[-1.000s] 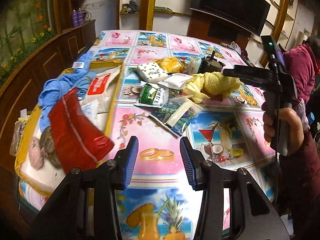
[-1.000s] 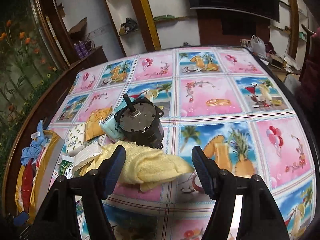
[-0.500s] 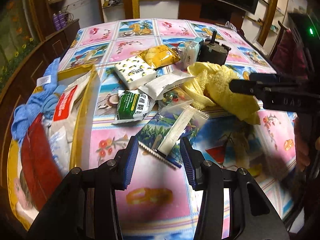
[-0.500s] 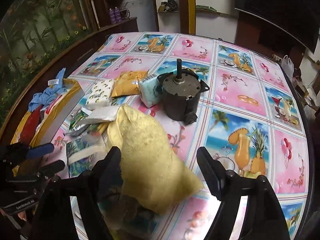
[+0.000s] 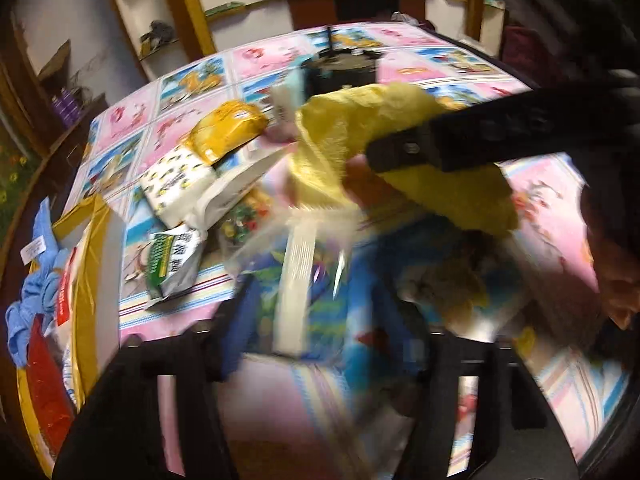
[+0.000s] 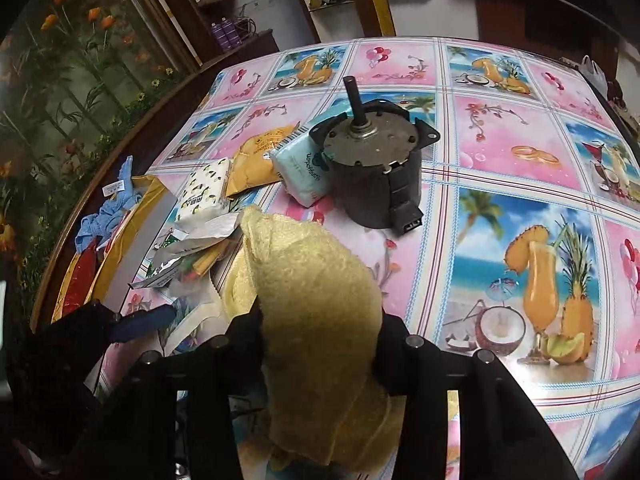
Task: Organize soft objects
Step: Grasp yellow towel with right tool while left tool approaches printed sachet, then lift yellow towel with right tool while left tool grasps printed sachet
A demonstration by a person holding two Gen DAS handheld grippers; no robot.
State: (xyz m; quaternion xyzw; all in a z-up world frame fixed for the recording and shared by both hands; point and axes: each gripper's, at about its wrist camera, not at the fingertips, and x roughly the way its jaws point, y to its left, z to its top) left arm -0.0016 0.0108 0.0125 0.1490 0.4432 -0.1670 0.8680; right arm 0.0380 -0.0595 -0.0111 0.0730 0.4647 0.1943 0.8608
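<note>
My right gripper is shut on a yellow towel and holds it up off the table; the towel also shows in the left wrist view with a right finger across it. My left gripper is open, its jaws on either side of a clear zip bag with blue print. The left view is blurred. A gold tray at the left edge holds a blue cloth and a red packet.
A dark metal motor stands mid-table beside a pale blue tissue pack. A yellow packet, a lemon-print tissue pack, a white pouch and a green packet lie between tray and towel. A patterned cloth covers the table.
My right gripper has closed on the yellow towel and lifted it. My left gripper has moved forward and down until its open jaws straddle the zip bag.
</note>
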